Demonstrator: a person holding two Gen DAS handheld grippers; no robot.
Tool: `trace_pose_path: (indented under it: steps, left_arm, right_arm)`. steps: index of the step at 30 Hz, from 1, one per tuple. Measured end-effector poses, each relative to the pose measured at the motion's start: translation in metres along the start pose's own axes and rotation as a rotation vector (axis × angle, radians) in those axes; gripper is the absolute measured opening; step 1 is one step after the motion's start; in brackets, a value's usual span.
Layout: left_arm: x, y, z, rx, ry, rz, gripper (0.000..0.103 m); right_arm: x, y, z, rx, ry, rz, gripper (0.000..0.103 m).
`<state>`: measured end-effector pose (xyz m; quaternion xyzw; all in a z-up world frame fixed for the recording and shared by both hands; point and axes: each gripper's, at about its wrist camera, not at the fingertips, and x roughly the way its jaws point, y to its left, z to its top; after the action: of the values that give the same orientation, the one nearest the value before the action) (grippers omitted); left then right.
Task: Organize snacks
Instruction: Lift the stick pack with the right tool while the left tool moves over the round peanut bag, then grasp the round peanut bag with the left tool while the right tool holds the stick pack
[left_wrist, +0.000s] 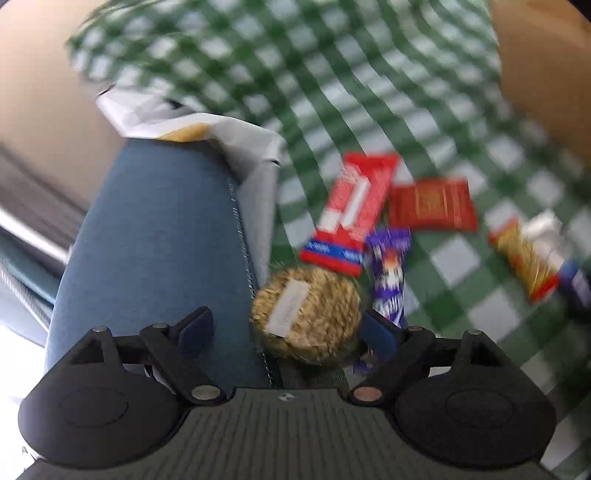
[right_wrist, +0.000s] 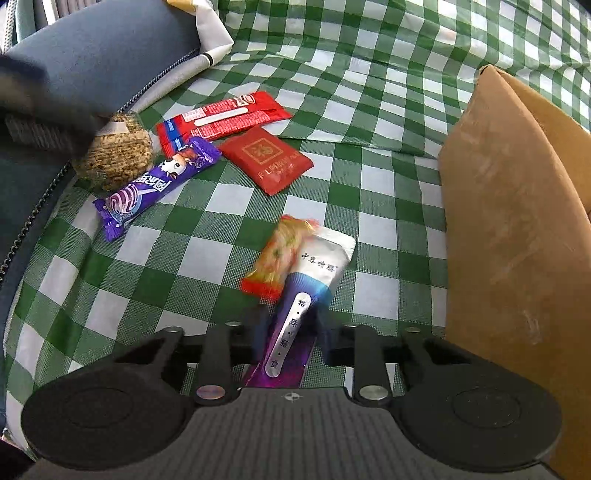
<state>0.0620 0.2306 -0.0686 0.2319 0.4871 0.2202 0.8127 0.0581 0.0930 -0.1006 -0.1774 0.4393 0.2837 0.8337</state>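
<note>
My left gripper (left_wrist: 286, 330) is open around a round golden grain cake (left_wrist: 306, 314), which lies at the edge of a blue zippered bag (left_wrist: 159, 240); it also shows in the right wrist view (right_wrist: 114, 153). My right gripper (right_wrist: 291, 328) is shut on a white-and-purple pouch (right_wrist: 314, 280). An orange-red candy wrapper (right_wrist: 279, 254) lies against the pouch. A long red bar (right_wrist: 221, 118), a flat red packet (right_wrist: 266, 158) and a purple bar (right_wrist: 155, 184) lie on the green checked cloth (right_wrist: 369, 110).
A brown cardboard box (right_wrist: 517, 229) stands at the right of the cloth. A white paper bag (left_wrist: 207, 129) sticks out beyond the blue bag. The left gripper appears blurred at the left edge of the right wrist view.
</note>
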Motion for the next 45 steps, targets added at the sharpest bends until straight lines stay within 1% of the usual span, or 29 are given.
trace_pose_path:
  steps: [2,3,4,5,7,10,11,12,14,17,19,21,23,24,26,27,28,29,30,32,34,37,42,45]
  left_arm:
    - [0.008,-0.009,-0.006,0.03,0.032,0.006,0.09]
    - [0.011,-0.012,-0.007,0.044,0.045,0.011,0.087]
    - [0.015,-0.013,-0.006,0.05,0.065,0.007,0.075]
    - [0.016,-0.011,-0.006,0.034,0.08,-0.01,0.074]
    - [0.013,-0.005,-0.007,0.008,0.073,-0.027,0.073]
    - [0.005,0.007,-0.004,-0.067,0.051,-0.087,0.072]
    - [0.0,0.012,-0.004,-0.101,0.038,-0.097,0.072]
    - [-0.006,0.02,-0.005,-0.161,0.026,-0.128,0.072]
    - [-0.017,0.04,-0.01,-0.324,0.011,-0.232,0.072]
    - [-0.027,0.06,-0.02,-0.511,0.017,-0.347,0.072]
    - [-0.03,0.066,-0.026,-0.622,0.049,-0.436,0.072]
    - [-0.031,0.067,-0.037,-0.724,0.101,-0.543,0.072]
    - [-0.03,0.058,-0.046,-0.773,0.165,-0.619,0.072]
    - [-0.029,0.051,-0.048,-0.767,0.199,-0.642,0.072]
    - [-0.028,0.04,-0.049,-0.724,0.244,-0.655,0.072]
    - [-0.026,0.033,-0.047,-0.689,0.267,-0.661,0.072]
    - [-0.023,0.028,-0.049,-0.663,0.295,-0.671,0.072]
    - [-0.02,0.021,-0.05,-0.637,0.326,-0.681,0.072]
    - [-0.017,0.016,-0.049,-0.615,0.34,-0.683,0.072]
    - [-0.017,0.009,-0.047,-0.583,0.346,-0.668,0.072]
    - [-0.019,0.005,-0.046,-0.576,0.355,-0.653,0.074]
    - [-0.015,0.001,-0.043,-0.575,0.364,-0.638,0.078]
    - [-0.015,-0.002,-0.04,-0.565,0.362,-0.613,0.081]
    - [-0.015,-0.005,-0.038,-0.554,0.357,-0.6,0.084]
  right_arm:
    - [-0.005,-0.002,-0.005,0.003,-0.001,0.013,0.022]
    - [-0.007,-0.003,-0.007,0.002,-0.001,0.018,0.022]
    - [-0.009,-0.004,-0.01,0.001,-0.001,0.024,0.022]
    - [-0.011,-0.004,-0.013,0.0,0.0,0.029,0.022]
    - [-0.015,-0.005,-0.018,-0.003,0.002,0.042,0.022]
    - [-0.021,-0.007,-0.025,-0.006,0.002,0.055,0.022]
    - [-0.023,-0.008,-0.027,-0.007,0.001,0.059,0.021]
    - [-0.026,-0.008,-0.029,-0.01,0.0,0.063,0.021]
    - [-0.03,-0.009,-0.033,-0.013,-0.005,0.07,0.021]
    - [-0.04,-0.011,-0.039,-0.019,-0.015,0.096,0.02]
    - [-0.046,-0.013,-0.042,-0.018,-0.027,0.106,0.02]
    - [-0.05,-0.016,-0.041,-0.008,-0.05,0.133,0.021]
    - [-0.05,-0.018,-0.039,0.014,-0.056,0.15,0.022]
    - [-0.048,-0.018,-0.038,0.024,-0.053,0.155,0.023]
    - [-0.044,-0.018,-0.037,0.037,-0.036,0.155,0.025]
    - [-0.042,-0.017,-0.037,0.038,-0.017,0.152,0.027]
    - [-0.039,-0.017,-0.038,0.041,0.004,0.15,0.032]
    - [-0.038,-0.017,-0.039,0.041,0.018,0.152,0.033]
    - [-0.038,-0.017,-0.042,0.039,0.028,0.156,0.033]
    - [-0.04,-0.017,-0.047,0.023,0.036,0.164,0.039]
    - [-0.04,-0.018,-0.053,0.019,0.036,0.166,0.041]
    - [-0.037,-0.022,-0.062,0.036,0.044,0.179,0.041]
    - [-0.038,-0.019,-0.068,-0.006,0.011,0.172,0.041]
    - [-0.038,-0.022,-0.071,-0.006,-0.003,0.181,0.041]
